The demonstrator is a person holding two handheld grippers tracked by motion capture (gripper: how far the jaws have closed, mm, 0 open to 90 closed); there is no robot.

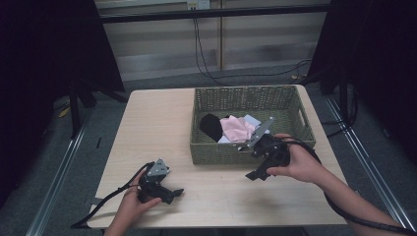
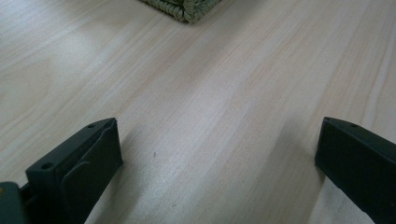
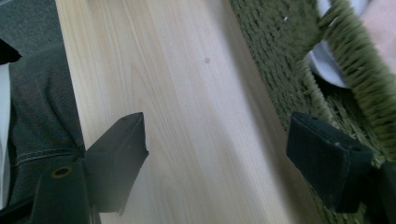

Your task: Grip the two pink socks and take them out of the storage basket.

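Both grippers, left (image 1: 169,192) & right (image 1: 255,173), gape empty near basket (image 1: 216,153); pink cloth (image 1: 236,129) inside looks soft, light — pinch a raised fold.

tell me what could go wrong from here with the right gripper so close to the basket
1. The right gripper is open beside the green woven basket; one jaw sits against its front wall and might catch the weave or shove the basket.
2. The pink cloth overlaps the black cloth and a white piece, so a grab may lift several at once.
3. The trailing cable could snag the basket corner.
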